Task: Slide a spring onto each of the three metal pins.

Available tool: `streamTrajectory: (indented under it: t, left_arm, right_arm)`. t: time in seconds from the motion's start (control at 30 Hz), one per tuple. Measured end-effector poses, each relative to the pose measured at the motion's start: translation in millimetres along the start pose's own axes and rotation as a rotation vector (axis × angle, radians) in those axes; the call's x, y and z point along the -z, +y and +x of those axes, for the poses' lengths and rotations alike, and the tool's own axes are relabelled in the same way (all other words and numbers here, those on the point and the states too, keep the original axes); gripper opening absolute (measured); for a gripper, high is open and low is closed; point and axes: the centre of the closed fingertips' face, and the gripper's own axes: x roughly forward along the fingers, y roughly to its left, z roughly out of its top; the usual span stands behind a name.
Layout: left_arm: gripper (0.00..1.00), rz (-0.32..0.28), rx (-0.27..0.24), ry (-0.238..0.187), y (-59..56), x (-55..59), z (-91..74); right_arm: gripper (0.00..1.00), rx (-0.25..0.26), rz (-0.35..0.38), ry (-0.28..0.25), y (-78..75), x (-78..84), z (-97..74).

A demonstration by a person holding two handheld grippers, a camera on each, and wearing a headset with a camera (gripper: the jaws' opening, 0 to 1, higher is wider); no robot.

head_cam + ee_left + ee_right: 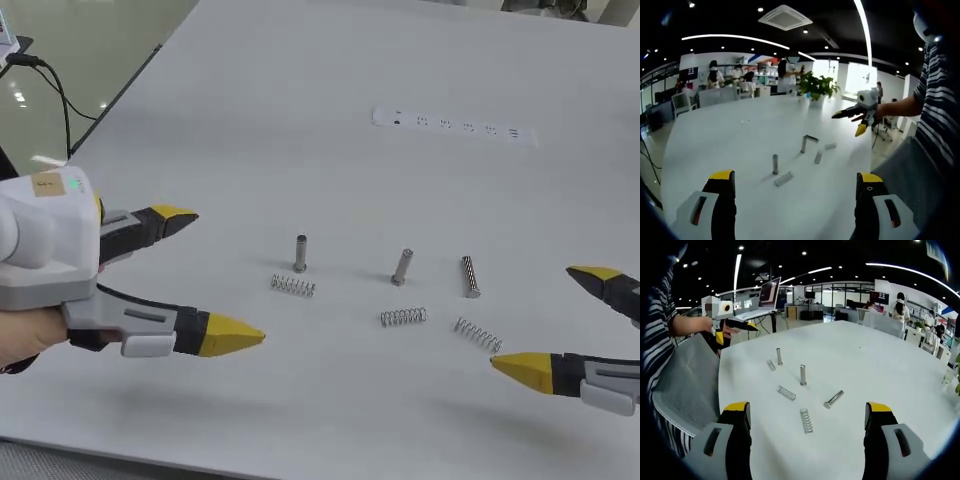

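On the white table point(300, 120) two metal pins stand upright: the left pin point(300, 252) point(775, 164) point(779, 356) and the middle pin point(402, 266) point(803, 144) point(802, 375). The right pin point(468, 276) point(833, 399) lies flat. A loose spring lies near each: the left spring point(293, 285) point(783, 178), the middle spring point(403, 317) point(786, 392) and the right spring point(477, 334) point(805, 420). My left gripper point(215, 275) point(795, 176) hovers open and empty left of the row. My right gripper point(550, 320) point(808, 407) hovers open and empty at the right.
A white power strip point(455, 127) lies at the far side of the table. A black cable point(60, 95) runs past the table's left edge. Behind the table the office holds chairs, people and a plant point(817, 86).
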Motion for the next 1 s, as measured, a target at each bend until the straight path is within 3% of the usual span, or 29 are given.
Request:
streamTrajectory:
  t: [0.37,0.53,0.67,1.0]
  left_arm:
    - [0.98,0.015,0.007,-0.005,-1.2,-1.2,1.6]
    - [0.98,0.015,0.016,0.021,-2.8,7.7,3.9]
    - [0.98,0.022,0.023,0.026,-5.4,8.2,3.0]
    - [0.98,0.021,0.020,0.020,-3.9,6.3,3.3]
  right_arm:
    - [0.94,-0.001,0.011,-0.005,-2.0,-0.1,-2.8]
    - [0.94,0.004,0.025,0.019,-3.5,12.9,-1.4]
    - [0.94,-0.007,0.027,0.030,1.9,17.5,-2.5]
    - [0.94,-0.009,0.024,0.029,1.8,13.5,0.0]
